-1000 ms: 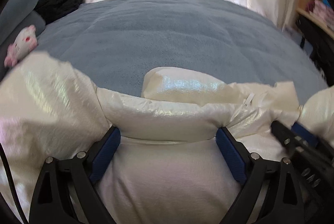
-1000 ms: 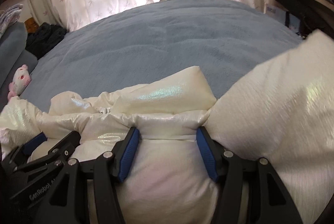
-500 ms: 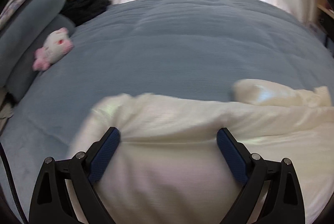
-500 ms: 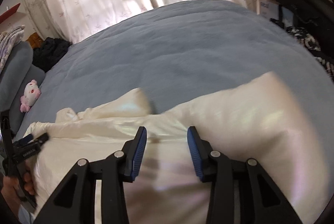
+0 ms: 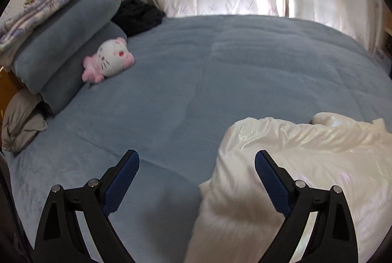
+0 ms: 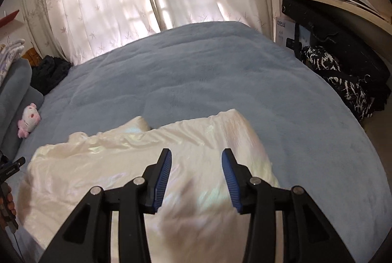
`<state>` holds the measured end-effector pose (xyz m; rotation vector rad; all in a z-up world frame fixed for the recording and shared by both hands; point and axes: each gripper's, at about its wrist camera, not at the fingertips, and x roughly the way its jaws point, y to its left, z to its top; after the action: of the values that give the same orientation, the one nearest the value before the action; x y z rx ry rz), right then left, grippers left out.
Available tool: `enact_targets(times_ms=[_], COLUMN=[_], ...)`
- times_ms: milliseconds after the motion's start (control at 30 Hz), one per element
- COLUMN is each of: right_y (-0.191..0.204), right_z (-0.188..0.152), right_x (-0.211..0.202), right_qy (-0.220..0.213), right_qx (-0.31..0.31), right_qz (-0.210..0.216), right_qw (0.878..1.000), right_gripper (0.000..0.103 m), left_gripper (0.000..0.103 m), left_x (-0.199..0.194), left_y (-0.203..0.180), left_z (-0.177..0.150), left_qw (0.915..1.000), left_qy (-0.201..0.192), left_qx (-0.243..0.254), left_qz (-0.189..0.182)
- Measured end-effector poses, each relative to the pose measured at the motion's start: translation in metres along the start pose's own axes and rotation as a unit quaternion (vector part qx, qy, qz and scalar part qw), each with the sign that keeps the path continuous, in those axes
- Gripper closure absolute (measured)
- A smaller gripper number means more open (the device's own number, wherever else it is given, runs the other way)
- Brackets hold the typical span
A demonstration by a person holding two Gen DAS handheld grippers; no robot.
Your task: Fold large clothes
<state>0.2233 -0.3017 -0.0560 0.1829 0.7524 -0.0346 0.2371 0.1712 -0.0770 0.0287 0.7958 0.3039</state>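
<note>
Both grippers have let go and lifted away: left gripper [image 5: 197, 177] jaws wide and empty, right gripper [image 6: 196, 174] jaws just narrowed, holding nothing. White jacket [image 6: 137, 165] lies folded (roughly) near the bed [image 6: 220, 72] front edge; further folds likely remain.

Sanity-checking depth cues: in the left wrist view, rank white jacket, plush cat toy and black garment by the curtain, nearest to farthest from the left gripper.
From the left gripper:
1. white jacket, right, under its right finger.
2. plush cat toy, upper left, against the pillows.
3. black garment, far back, by the curtain.
</note>
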Motion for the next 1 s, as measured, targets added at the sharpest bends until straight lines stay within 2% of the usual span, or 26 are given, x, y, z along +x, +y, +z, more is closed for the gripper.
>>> enact_targets(times_ms=[100,233,367,433,467,533,567,633,733,900,1000], right_y=[0.008,0.026,0.052,0.063,0.07,0.078,0.081,0.086,0.094,0.11,0.116], right_z=[-0.005,-0.015,-0.033,-0.042,-0.048,-0.06,-0.066,-0.075,-0.091,-0.111,-0.118], right_x=[-0.021,-0.046,-0.071,-0.079,-0.084,-0.09,-0.092,-0.094,-0.093,-0.084,-0.077], right_qy=[-0.007,-0.013,-0.019,-0.022,-0.02,-0.018,-0.017,-0.013,0.001,0.023,0.038], right_qx=[0.009,0.013,0.011,0.005,0.002,0.005,0.006,0.006,-0.001,-0.02,-0.021], right_qz=[0.004,0.033,0.068,0.081,0.092,0.109,0.115,0.127,0.148,0.163,0.173], right_qw=[1.0,0.999,0.997,0.996,0.996,0.994,0.993,0.992,0.989,0.986,0.984], right_gripper=[0.06,0.06,0.06,0.058,0.055,0.043,0.042,0.042,0.042,0.042,0.042], left_gripper=[0.009,0.008,0.004,0.004,0.004,0.004,0.004,0.004,0.004,0.004,0.004], left_x=[-0.033,-0.074,-0.108,-0.121,-0.126,-0.132,-0.132,-0.129,-0.12,-0.086,-0.067], left_y=[0.012,0.028,0.034,0.036,0.036,0.04,0.038,0.04,0.038,0.025,0.017], left_z=[-0.005,-0.02,-0.043,-0.059,-0.067,-0.09,-0.1,-0.126,-0.159,-0.203,-0.217], left_qw=[0.9996,0.9964,0.9895,0.9834,0.979,0.9669,0.9621,0.9472,0.9286,0.8959,0.8906], left_qy=[-0.014,-0.016,-0.012,0.001,0.01,0.032,0.041,0.062,0.082,0.117,0.115], left_qx=[0.0,-0.009,-0.02,-0.031,-0.042,-0.07,-0.079,-0.106,-0.142,-0.205,-0.232], left_qz=[-0.026,-0.082,-0.142,-0.179,-0.199,-0.243,-0.258,-0.296,-0.333,-0.376,-0.374])
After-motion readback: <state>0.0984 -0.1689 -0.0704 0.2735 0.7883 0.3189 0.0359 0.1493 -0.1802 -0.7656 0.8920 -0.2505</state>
